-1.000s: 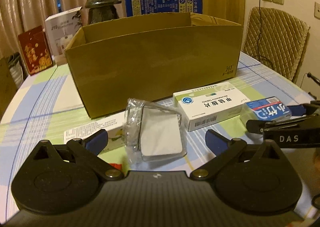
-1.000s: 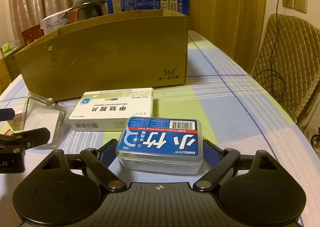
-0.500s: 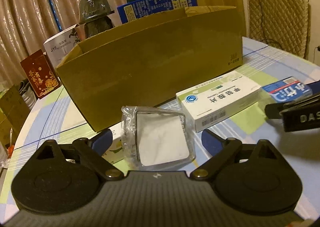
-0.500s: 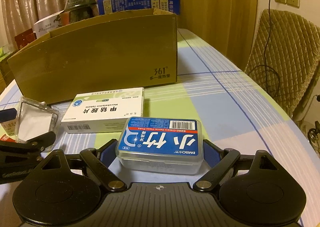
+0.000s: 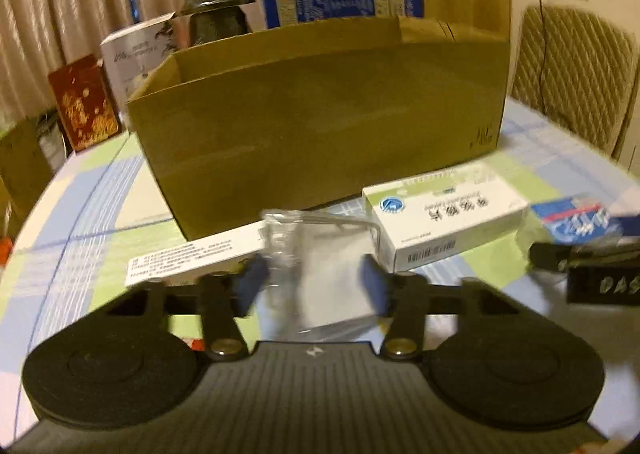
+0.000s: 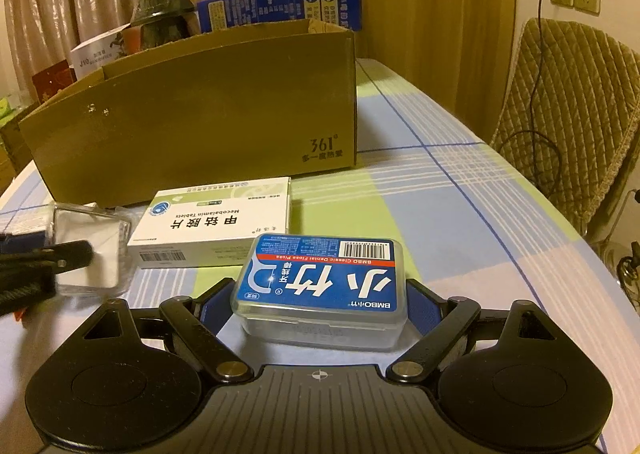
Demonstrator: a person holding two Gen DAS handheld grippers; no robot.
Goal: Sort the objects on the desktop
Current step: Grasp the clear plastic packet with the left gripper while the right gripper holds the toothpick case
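Observation:
My left gripper (image 5: 312,282) is shut on a clear plastic packet (image 5: 320,270) with a white pad inside, which also shows in the right wrist view (image 6: 88,250). My right gripper (image 6: 320,306) is shut on a clear dental floss box with a blue label (image 6: 320,290), seen at the far right of the left wrist view (image 5: 576,220). A white medicine box (image 6: 216,230) lies on the tablecloth between them, in front of an open cardboard box (image 6: 200,110). A long white carton (image 5: 192,258) lies left of the packet.
Behind the cardboard box (image 5: 320,122) stand blue and green cartons (image 5: 340,2), a dark wrapped jar (image 5: 216,6), a white box (image 5: 136,58) and a red box (image 5: 84,102). A quilted chair (image 6: 576,118) stands past the table's right edge.
My left gripper's fingers have closed from wide open onto the plastic packet, and the view has shifted. The right gripper still holds the floss box and has barely moved.

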